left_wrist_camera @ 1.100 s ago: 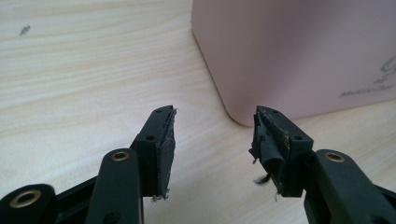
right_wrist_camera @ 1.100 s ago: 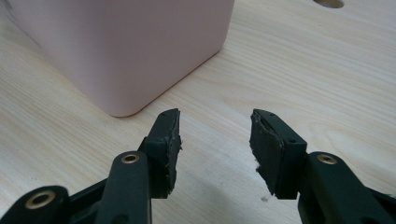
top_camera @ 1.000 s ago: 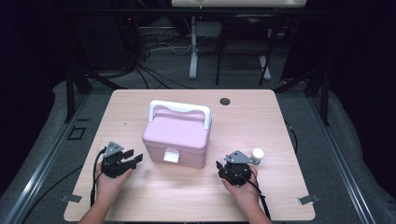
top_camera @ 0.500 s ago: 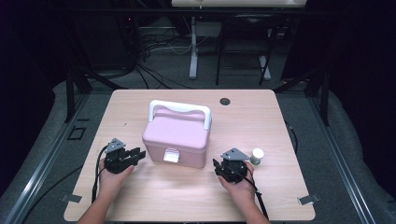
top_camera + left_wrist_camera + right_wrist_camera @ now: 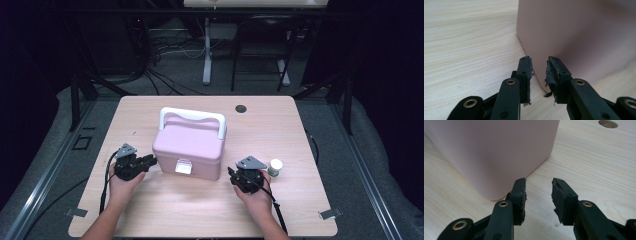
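The box sits mid-frame on the table, left gripper at its left, right gripper and jar lower right

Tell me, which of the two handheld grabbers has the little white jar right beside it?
The right gripper, at the pink box's right corner: the white jar stands just beyond it. The left gripper has none.

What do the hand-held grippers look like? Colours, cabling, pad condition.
Both are black. The left hand-held gripper and the right hand-held gripper each carry a grey three-cornered plate on top and trail a black cable. Jaw links have brass-coloured rivets. The pads are frayed and peeling at the edges. Forearms are bare, with no sleeves visible.
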A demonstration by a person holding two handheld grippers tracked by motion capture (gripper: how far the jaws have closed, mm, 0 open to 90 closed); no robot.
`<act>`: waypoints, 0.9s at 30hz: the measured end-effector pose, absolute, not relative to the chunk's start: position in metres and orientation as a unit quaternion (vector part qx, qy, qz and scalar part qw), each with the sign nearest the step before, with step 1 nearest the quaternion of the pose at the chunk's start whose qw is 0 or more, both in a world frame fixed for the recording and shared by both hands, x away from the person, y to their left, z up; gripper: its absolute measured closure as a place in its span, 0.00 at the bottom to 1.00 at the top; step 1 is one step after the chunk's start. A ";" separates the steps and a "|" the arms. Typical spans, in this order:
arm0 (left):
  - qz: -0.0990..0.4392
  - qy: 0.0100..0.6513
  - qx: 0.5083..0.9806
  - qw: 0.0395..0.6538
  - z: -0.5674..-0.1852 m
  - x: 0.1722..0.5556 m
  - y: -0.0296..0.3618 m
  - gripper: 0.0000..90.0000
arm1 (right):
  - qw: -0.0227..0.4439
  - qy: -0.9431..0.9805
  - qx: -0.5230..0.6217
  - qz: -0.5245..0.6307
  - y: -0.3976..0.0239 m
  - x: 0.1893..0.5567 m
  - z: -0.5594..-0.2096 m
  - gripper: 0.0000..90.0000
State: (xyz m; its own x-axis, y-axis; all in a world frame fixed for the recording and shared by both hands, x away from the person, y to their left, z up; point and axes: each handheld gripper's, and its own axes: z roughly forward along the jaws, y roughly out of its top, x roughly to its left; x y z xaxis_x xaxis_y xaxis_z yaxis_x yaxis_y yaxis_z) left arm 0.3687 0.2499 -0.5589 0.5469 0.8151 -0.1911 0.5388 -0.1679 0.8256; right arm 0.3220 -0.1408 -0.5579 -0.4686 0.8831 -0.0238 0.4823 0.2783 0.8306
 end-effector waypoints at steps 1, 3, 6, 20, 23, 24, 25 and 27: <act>0.148 0.453 0.749 0.460 -0.559 0.369 0.249 0.82 | 0.252 0.758 0.450 0.399 -0.140 0.323 -0.558 0.71; 0.153 0.448 0.755 0.454 -0.555 0.369 0.247 0.87 | 0.252 0.756 0.451 0.402 -0.140 0.324 -0.557 0.72; 0.141 0.452 0.749 0.463 -0.555 0.370 0.246 0.89 | 0.255 0.755 0.448 0.405 -0.139 0.323 -0.557 0.72; 0.131 0.433 0.758 0.470 -0.549 0.362 0.229 0.89 | 0.250 0.754 0.453 0.405 -0.142 0.328 -0.556 0.82; 0.134 0.430 0.759 0.470 -0.549 0.360 0.227 0.90 | 0.246 0.752 0.453 0.411 -0.143 0.329 -0.556 0.84; 0.134 0.429 0.759 0.471 -0.549 0.360 0.227 0.91 | 0.241 0.752 0.454 0.412 -0.144 0.329 -0.556 0.86; 0.137 0.429 0.760 0.469 -0.549 0.360 0.226 0.91 | 0.236 0.753 0.455 0.412 -0.144 0.329 -0.556 0.87; 0.139 0.431 0.758 0.470 -0.549 0.359 0.225 0.92 | 0.231 0.755 0.453 0.413 -0.145 0.330 -0.556 0.90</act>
